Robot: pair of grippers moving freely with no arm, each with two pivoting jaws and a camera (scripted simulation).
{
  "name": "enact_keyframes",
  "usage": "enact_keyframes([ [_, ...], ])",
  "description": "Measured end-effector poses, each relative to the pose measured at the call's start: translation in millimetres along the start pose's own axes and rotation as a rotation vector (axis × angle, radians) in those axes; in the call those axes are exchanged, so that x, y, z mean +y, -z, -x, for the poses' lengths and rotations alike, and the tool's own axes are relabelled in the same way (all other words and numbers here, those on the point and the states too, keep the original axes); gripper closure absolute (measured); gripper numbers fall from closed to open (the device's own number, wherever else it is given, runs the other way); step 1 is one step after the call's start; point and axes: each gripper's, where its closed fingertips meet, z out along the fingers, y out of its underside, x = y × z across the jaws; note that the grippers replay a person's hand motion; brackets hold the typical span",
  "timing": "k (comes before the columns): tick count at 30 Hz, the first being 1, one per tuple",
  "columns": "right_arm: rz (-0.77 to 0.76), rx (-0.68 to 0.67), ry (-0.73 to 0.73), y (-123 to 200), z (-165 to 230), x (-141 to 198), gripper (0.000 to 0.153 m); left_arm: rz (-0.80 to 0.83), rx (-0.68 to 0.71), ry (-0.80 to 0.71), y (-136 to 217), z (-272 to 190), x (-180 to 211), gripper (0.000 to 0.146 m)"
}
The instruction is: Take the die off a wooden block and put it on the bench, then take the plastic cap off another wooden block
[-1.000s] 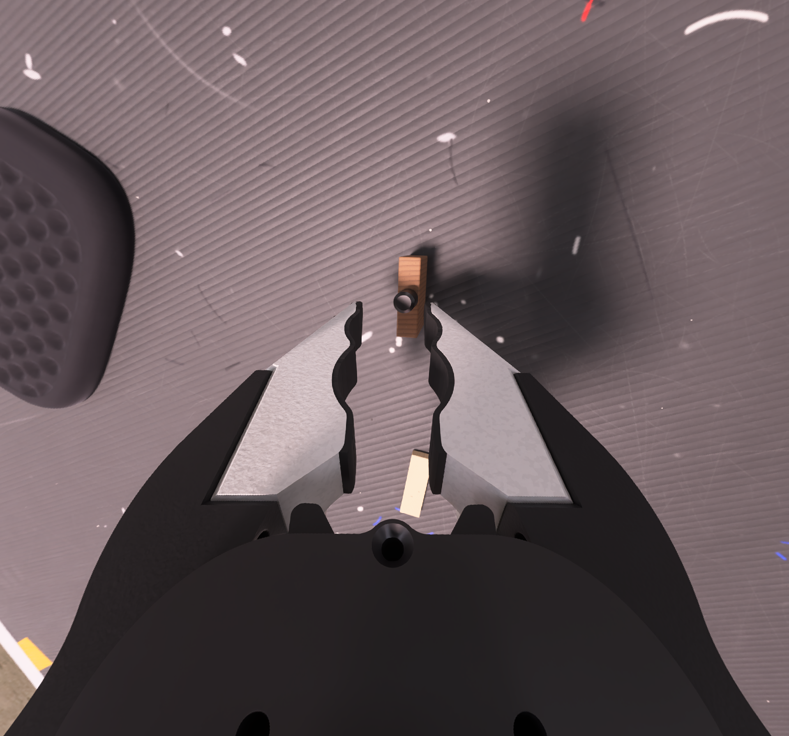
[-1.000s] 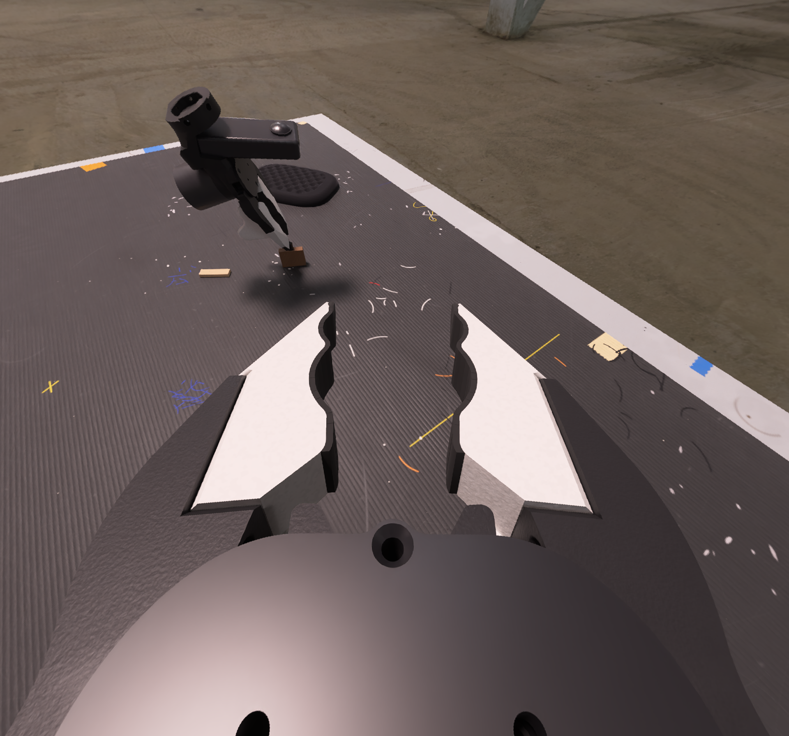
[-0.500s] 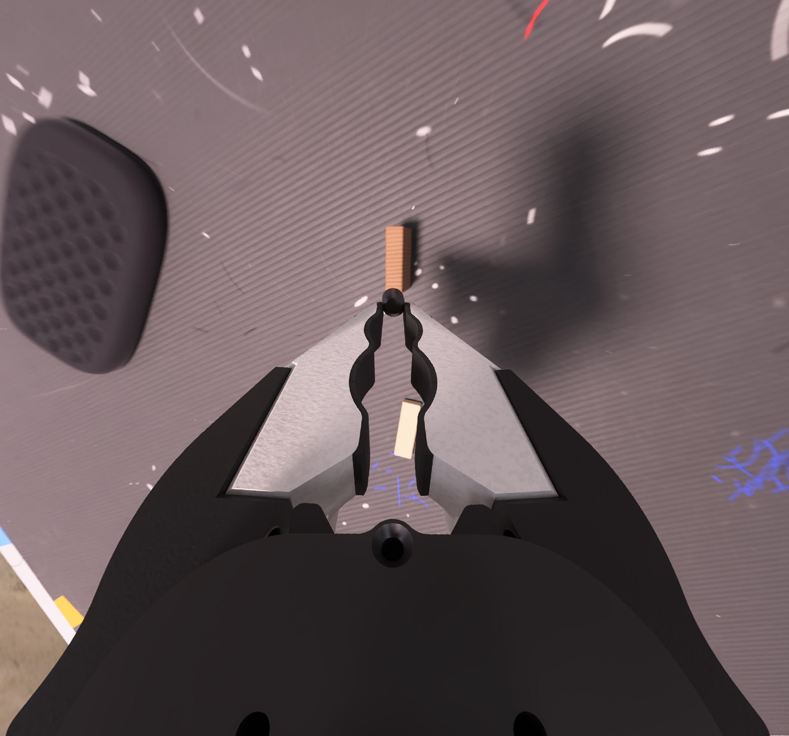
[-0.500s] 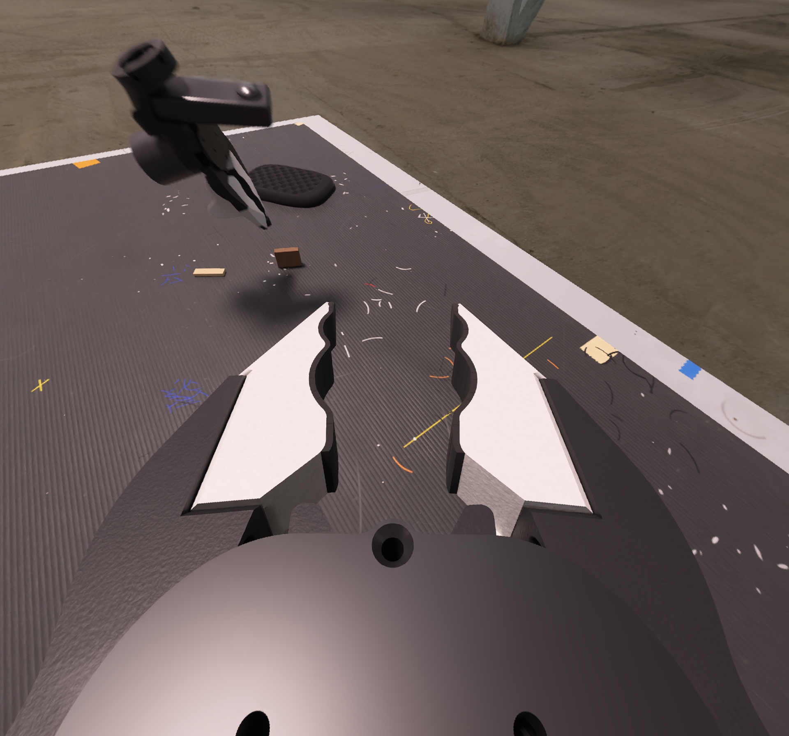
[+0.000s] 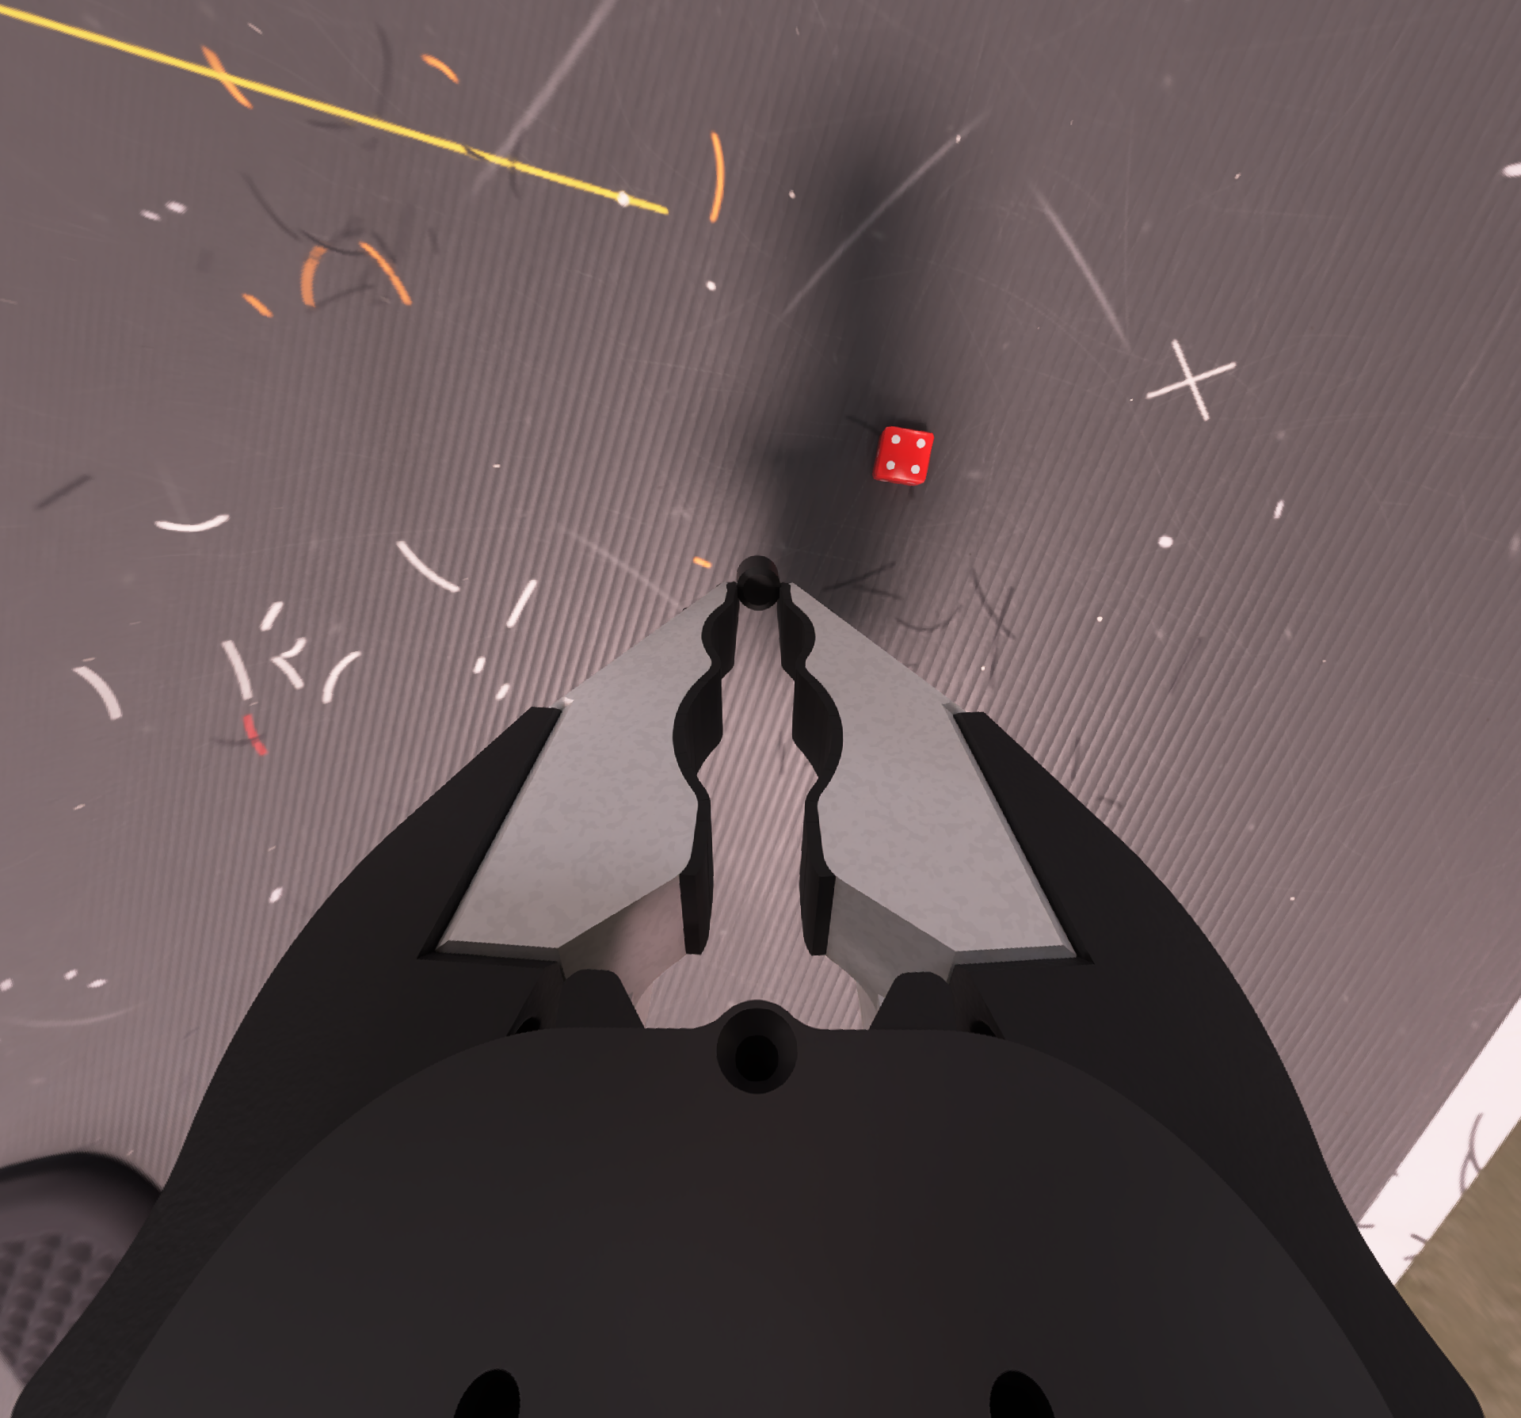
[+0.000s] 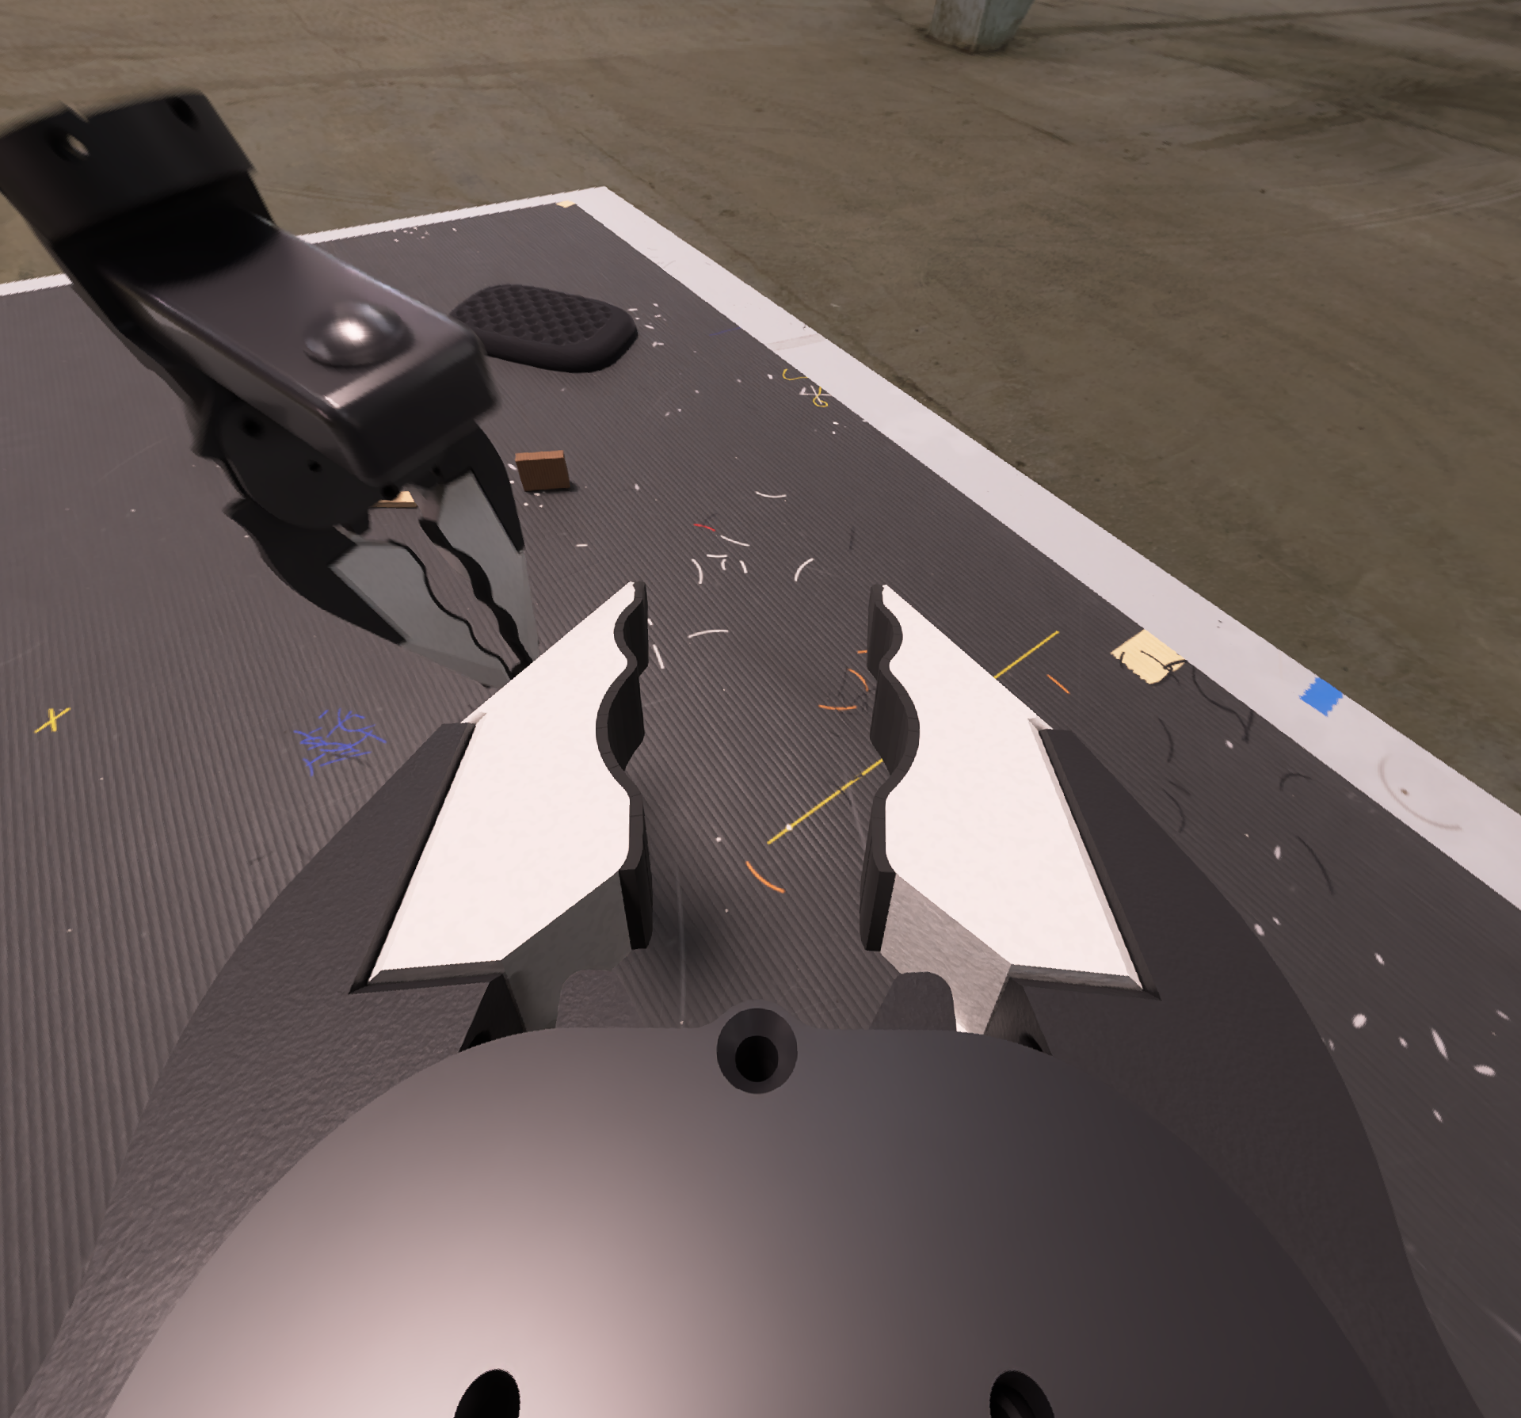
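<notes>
- Left gripper (image 5: 757, 592): jaws pinched on small black plastic cap (image 5: 756, 582), centre frame.
- Right gripper (image 6: 761, 613): jaws wide apart, holding nothing.
- Red die (image 5: 903, 456) on desk (image 5: 1234, 144), right of centre.

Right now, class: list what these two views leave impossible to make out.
Plastic cap: left wrist view, tiny, pinched between left gripper tips.
Pale block: right wrist view, mostly behind the blurred left gripper.
Black pad: left wrist view, cut by edge and gripper body.
</notes>
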Motion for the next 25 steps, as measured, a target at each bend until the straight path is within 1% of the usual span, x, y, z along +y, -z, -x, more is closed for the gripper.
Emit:
enact_keyframes([
  [3, 0.005, 0.003, -0.005, 0.7, -2.9, 1.8, 0.099, 0.041, 0.05, 0.022, -22.9, 0.3, 1.4, 0.137],
  [8, 0.018, -0.002, -0.01, 0.2, -5.0, 5.3, 0.098, 0.097, 0.065, 0.06, -40.7, 7.9, 12.3, 0.137],
  [17, 0.059, 0.001, 0.012, -1.7, -5.0, 12.4, 0.098, 0.167, 0.067, 0.077, -62.8, 14.4, 23.7, 0.137],
  [25, 0.112, 0.0, 0.067, -7.2, -1.5, 20.2, 0.098, 0.209, 0.088, 0.064, -68.1, 10.3, 30.5, 0.137],
])
